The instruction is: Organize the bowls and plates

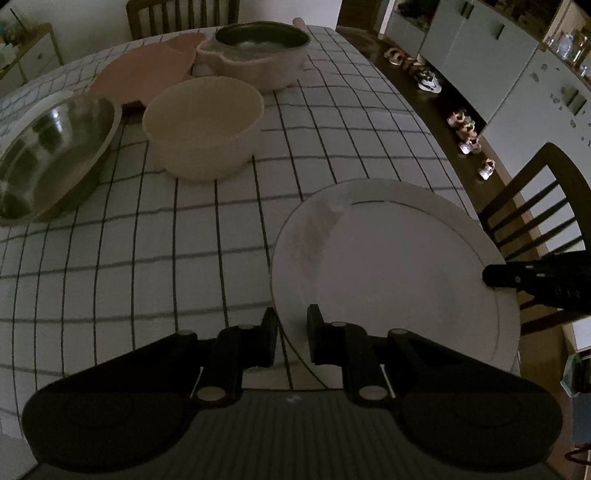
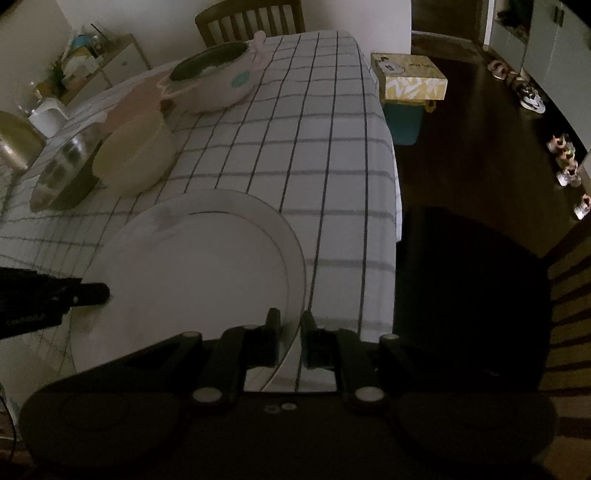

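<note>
A large white plate point(image 1: 388, 266) is held over the checked tablecloth point(image 1: 184, 229). My left gripper point(image 1: 291, 325) is shut on the plate's near left rim. My right gripper point(image 2: 288, 328) is shut on the plate's point(image 2: 199, 258) right rim, and its finger shows at the plate's far side in the left wrist view point(image 1: 498, 277). A cream bowl point(image 1: 205, 125) and a steel bowl point(image 1: 51, 147) stand further back on the left. A pink dish with a dark bowl inside point(image 1: 258, 48) is at the far end, beside a flat pink plate point(image 1: 147, 70).
A wooden chair point(image 1: 535, 221) stands at the table's right edge and another point(image 2: 251, 18) at the far end. A dark seat point(image 2: 469, 295) is by the right gripper. A yellow box point(image 2: 410, 75) sits on a teal bin. Shoes point(image 2: 565, 162) lie on the floor.
</note>
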Demonstrator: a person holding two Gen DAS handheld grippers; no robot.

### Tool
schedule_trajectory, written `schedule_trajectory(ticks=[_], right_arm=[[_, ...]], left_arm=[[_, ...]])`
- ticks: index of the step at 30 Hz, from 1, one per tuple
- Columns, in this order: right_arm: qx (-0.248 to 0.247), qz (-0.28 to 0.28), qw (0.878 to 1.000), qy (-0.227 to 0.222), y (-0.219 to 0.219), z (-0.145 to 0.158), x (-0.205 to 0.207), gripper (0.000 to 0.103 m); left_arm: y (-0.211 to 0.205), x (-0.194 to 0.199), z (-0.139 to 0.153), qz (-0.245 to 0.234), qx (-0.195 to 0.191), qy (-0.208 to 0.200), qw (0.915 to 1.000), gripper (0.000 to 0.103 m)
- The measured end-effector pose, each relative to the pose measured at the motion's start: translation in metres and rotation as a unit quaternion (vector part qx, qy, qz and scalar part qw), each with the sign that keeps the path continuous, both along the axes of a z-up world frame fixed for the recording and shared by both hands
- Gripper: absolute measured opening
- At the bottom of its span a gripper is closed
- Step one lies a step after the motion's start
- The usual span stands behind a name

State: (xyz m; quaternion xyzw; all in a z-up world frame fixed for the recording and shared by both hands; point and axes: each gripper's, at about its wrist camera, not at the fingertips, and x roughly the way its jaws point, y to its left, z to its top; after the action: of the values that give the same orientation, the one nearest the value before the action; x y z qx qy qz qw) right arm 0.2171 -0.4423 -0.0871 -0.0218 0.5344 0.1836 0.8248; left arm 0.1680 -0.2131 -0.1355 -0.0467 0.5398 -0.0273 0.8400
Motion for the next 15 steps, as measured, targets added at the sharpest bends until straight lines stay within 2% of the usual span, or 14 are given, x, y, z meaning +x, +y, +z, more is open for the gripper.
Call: schedule_trajectory(ticks=[7, 15], right_arm=[[0.005, -0.009, 1.0, 0.009, -0.005, 0.0, -0.034, 0.012], [-0.013, -0.007, 1.0, 0.012, -0.002, -0.009, -0.05, 0.012]], left_arm=[[-0.006, -0.023, -0.003, -0.016, 0.008, 0.002, 0.9998, 0.015], [-0.008, -0.033, -0.014, -0.02, 0.007, 0.02, 0.9996, 0.015]])
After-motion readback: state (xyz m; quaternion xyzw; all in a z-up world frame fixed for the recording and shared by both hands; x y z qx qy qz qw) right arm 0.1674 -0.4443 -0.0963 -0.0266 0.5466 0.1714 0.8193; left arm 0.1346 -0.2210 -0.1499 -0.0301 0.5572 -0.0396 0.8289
